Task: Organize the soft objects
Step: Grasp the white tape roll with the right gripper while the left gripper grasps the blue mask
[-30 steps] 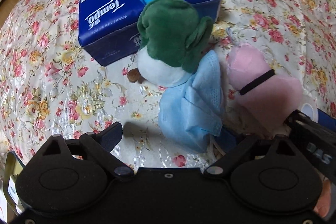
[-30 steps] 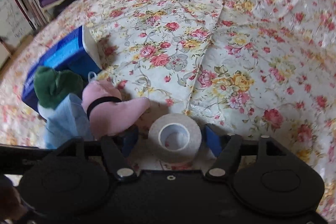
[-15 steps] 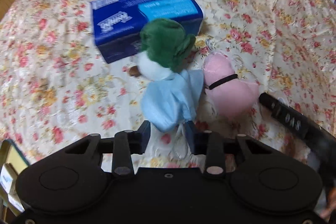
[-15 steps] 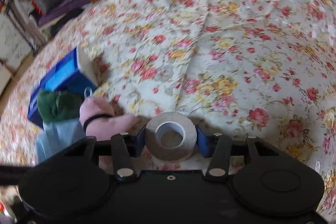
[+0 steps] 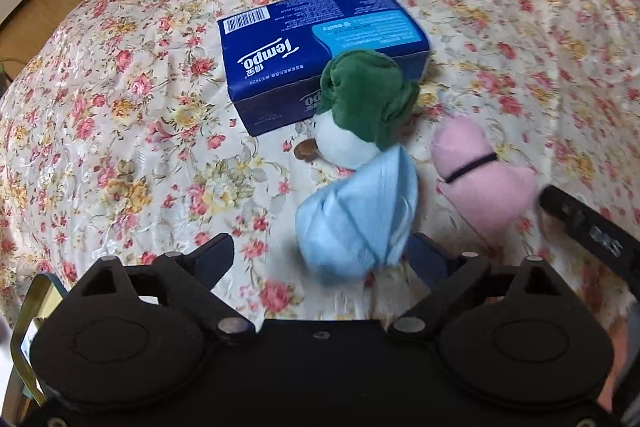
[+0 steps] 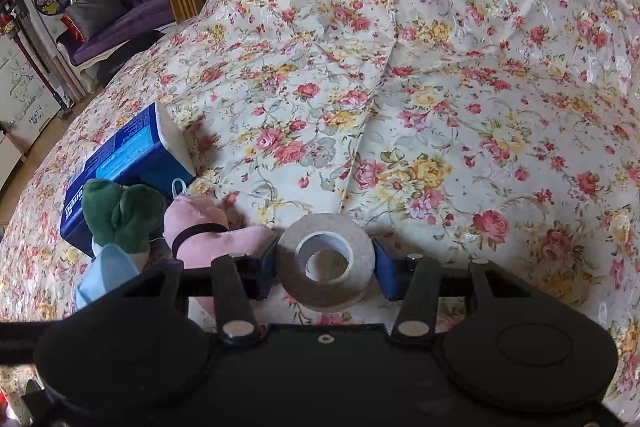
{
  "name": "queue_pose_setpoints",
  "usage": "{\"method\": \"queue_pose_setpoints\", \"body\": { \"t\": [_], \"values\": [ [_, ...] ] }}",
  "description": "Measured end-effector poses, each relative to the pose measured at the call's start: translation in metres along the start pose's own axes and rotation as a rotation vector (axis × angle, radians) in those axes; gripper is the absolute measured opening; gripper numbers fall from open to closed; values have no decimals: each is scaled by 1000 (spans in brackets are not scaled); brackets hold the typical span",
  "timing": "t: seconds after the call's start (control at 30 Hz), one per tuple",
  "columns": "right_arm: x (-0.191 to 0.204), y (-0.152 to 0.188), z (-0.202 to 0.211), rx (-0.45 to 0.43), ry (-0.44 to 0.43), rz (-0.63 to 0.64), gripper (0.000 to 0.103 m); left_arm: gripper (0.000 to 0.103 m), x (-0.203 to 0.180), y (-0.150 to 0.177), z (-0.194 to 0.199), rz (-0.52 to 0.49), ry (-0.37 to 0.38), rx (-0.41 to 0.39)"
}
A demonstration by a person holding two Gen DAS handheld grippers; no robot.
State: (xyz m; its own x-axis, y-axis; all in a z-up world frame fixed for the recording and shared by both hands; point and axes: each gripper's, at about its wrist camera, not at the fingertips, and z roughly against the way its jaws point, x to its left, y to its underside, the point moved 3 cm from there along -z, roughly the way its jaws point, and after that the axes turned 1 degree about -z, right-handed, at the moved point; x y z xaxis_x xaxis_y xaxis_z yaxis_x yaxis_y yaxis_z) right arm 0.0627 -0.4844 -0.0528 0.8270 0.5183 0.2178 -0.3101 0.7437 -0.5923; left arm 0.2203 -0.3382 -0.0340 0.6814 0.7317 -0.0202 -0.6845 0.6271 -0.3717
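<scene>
Gripping the tape roll (image 6: 325, 259) in my right hand-held gripper (image 6: 326, 267), I see my left hand-held gripper (image 5: 320, 259) spread wide around the blue cloth (image 5: 356, 219), lower centre.

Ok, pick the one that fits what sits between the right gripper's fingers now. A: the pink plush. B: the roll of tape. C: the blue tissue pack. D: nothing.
B: in the right wrist view the right gripper has its blue fingers pressed against both sides of the roll of tape, while the pink plush lies off to its left on the floral cloth.
</scene>
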Motion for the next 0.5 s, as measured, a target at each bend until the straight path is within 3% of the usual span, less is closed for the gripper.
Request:
{"method": "queue_pose_setpoints", "body": {
  "t": [0.2, 0.23, 0.27, 0.37, 0.5],
  "values": [
    [-1, 1, -7, 8, -14, 8, 48, 88, -11, -11, -30, 21, 31, 40],
    [0, 1, -8, 10, -16, 11, 48, 76, -11, -11, -34, 34, 42, 49],
    [0, 1, -8, 11, -18, 15, 48, 56, -10, -11, -37, 46, 57, 64],
    [3, 2, -8, 5, -19, 31, 48, 47, -5, -9, -32, 77, 81, 62],
    [8, 3, 0, -30, -28, 60, 48, 46, 12, 1, -3, 87, 78, 29]
  ]
}}
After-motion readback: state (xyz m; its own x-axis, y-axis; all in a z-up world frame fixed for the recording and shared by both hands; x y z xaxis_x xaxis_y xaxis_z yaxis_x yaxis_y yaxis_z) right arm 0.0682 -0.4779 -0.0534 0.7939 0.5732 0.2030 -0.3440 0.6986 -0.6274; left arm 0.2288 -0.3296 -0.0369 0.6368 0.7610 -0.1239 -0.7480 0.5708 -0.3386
